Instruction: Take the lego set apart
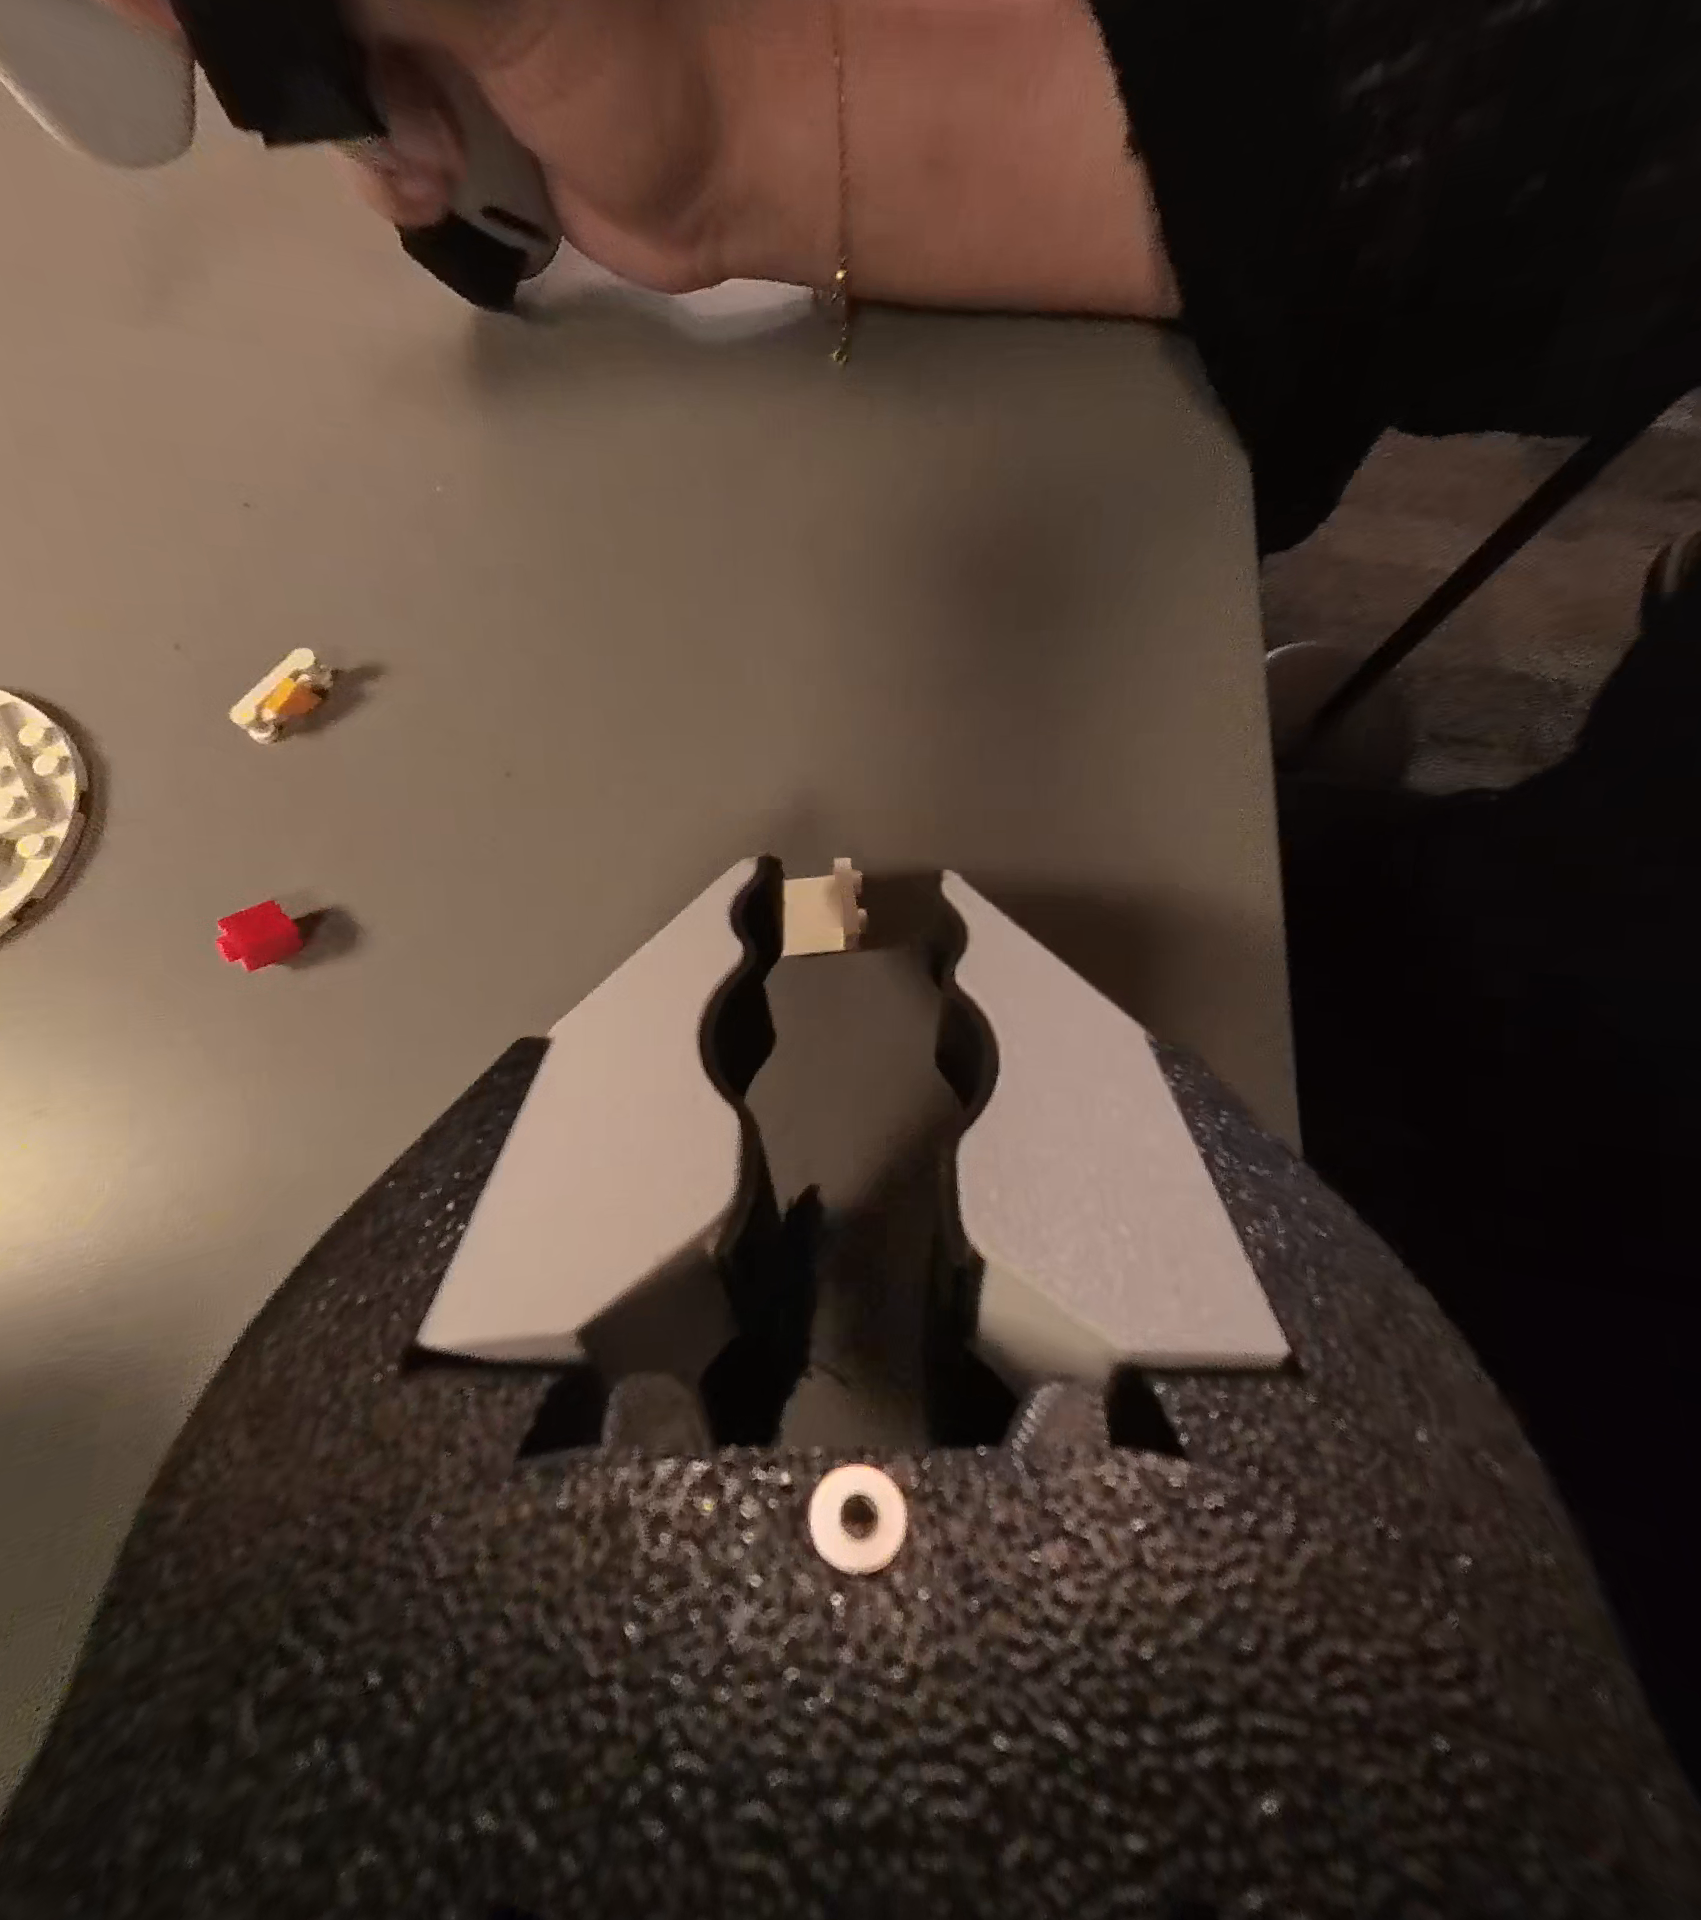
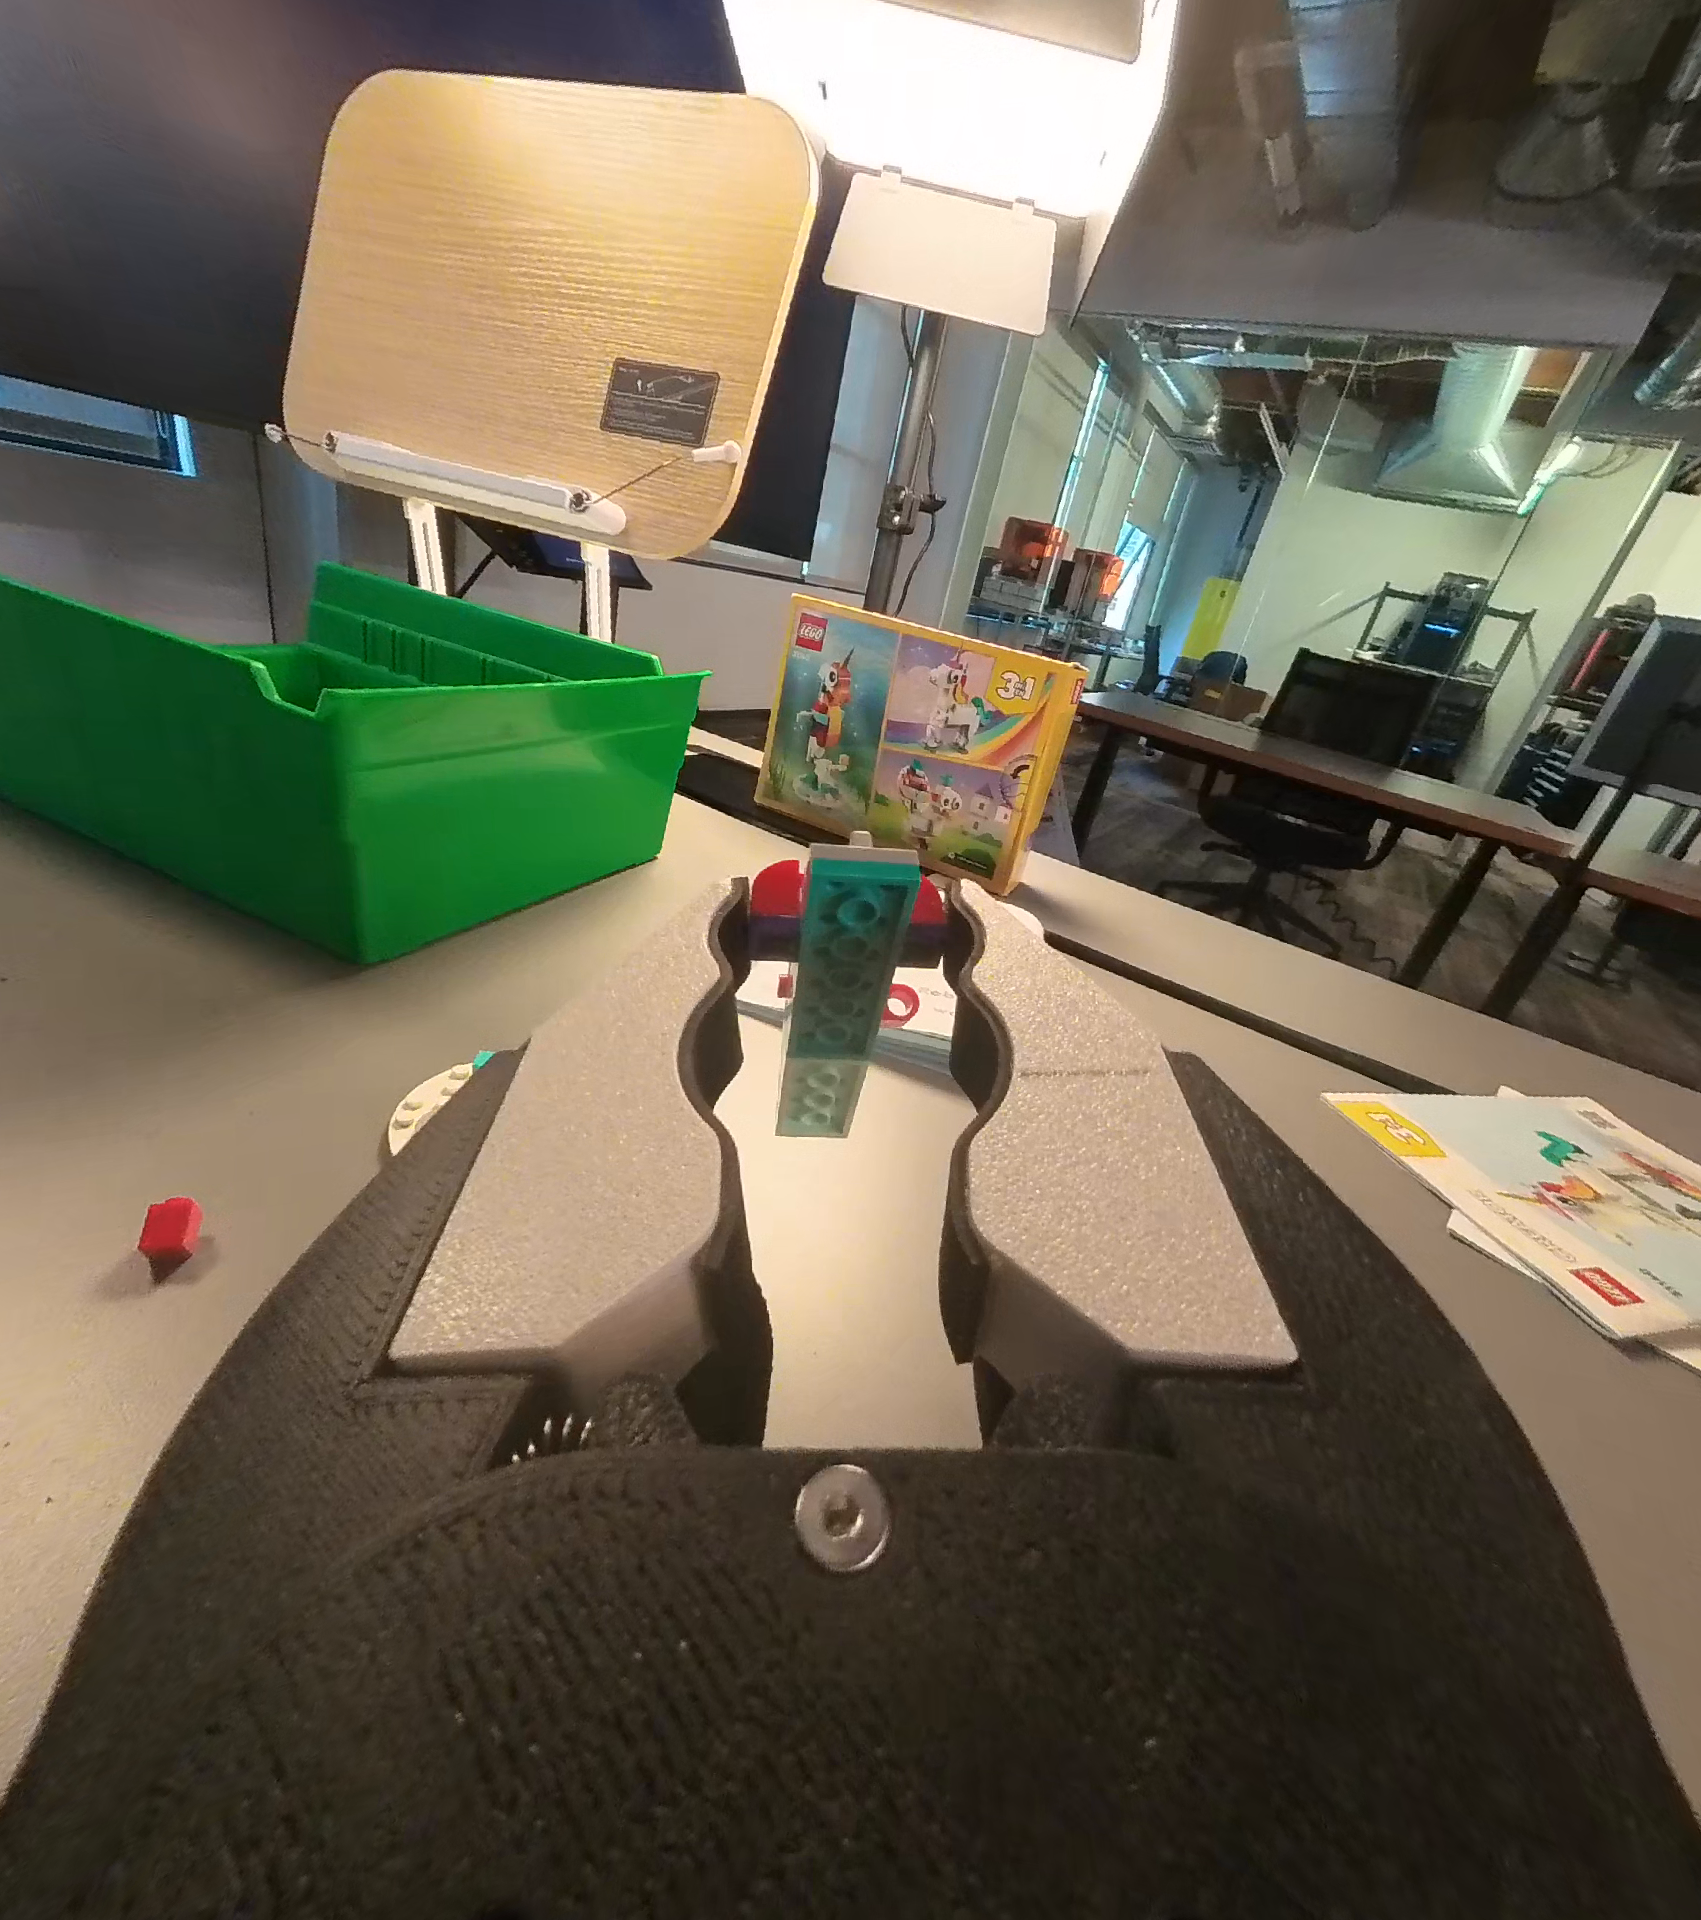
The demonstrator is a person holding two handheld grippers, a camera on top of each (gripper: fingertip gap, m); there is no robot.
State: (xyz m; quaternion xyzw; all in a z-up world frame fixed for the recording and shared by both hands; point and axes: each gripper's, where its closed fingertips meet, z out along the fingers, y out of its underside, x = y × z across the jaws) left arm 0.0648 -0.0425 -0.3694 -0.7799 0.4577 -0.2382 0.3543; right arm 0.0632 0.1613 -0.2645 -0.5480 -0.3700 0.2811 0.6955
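Right gripper (image 2: pixel 851 914) fingers grasp a lego chunk (image 2: pixel 825 977); left gripper (image 1: pixel 851 914) released beside a tan piece (image 1: pixel 822 912); green bin (image 2: pixel 306 769) contents unseen.

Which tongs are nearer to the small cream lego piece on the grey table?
Left. The left tongs bracket the small cream lego piece at their tips. The right tongs clamp a teal studded lego plate assembly; no cream piece shows there.

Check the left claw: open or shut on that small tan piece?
Open. The left claw has a wide gap; the tan brick sits against one fingertip only, clear of the other.
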